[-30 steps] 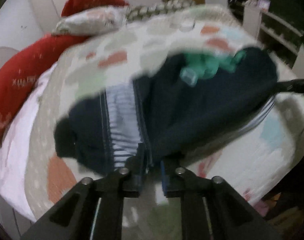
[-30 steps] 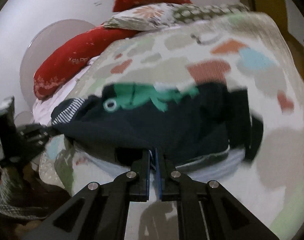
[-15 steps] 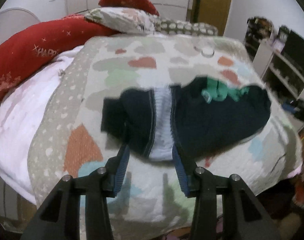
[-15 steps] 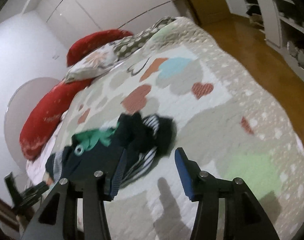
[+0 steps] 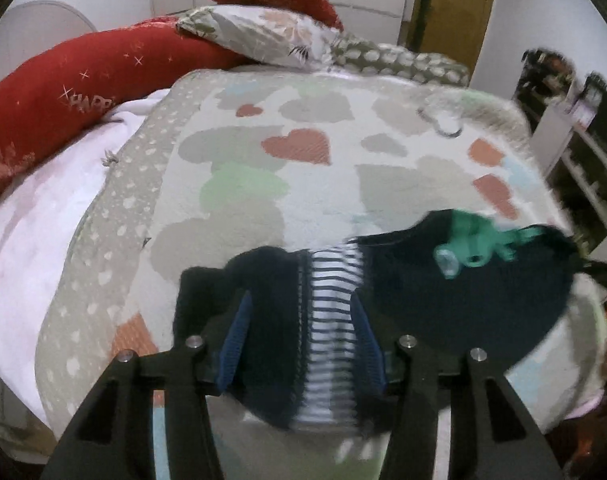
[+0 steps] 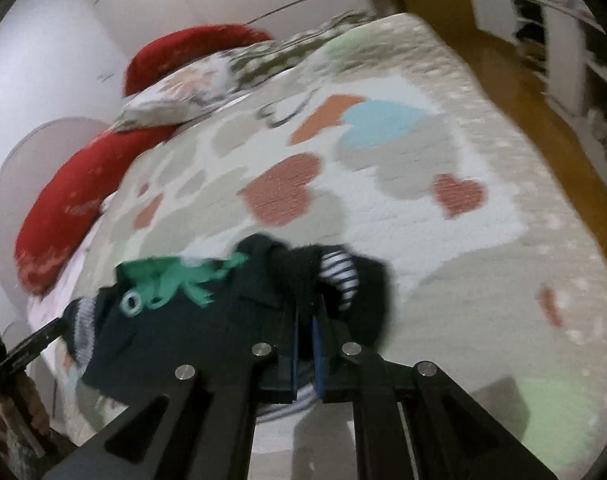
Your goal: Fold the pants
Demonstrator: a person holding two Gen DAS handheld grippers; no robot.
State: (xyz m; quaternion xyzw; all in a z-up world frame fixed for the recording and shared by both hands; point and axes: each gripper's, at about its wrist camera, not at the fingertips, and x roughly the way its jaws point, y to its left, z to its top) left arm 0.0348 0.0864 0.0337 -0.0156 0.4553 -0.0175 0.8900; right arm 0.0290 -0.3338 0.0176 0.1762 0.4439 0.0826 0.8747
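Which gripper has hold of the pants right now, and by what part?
The right gripper is shut on the pants, pinching the dark bunched fabric beside the striped lining. The left gripper is open around the striped part, gripping nothing.

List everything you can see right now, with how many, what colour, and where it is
pants: one pair, dark navy with striped lining and a green drawstring, bunched on the near part of the bed
quilt: one, cream with coloured hearts, covering the bed
sheet: one, pale pink, left of the quilt
long pillow: one, red with white lettering, along the bed's left side
patterned pillow: one, white with a print, at the head of the bed
door: one, brown wood, far right of the bed
shelves: white, right edge, contents blurred
left gripper: black, blue pads, open around the pants
right gripper: black, blue pads, shut on the pants
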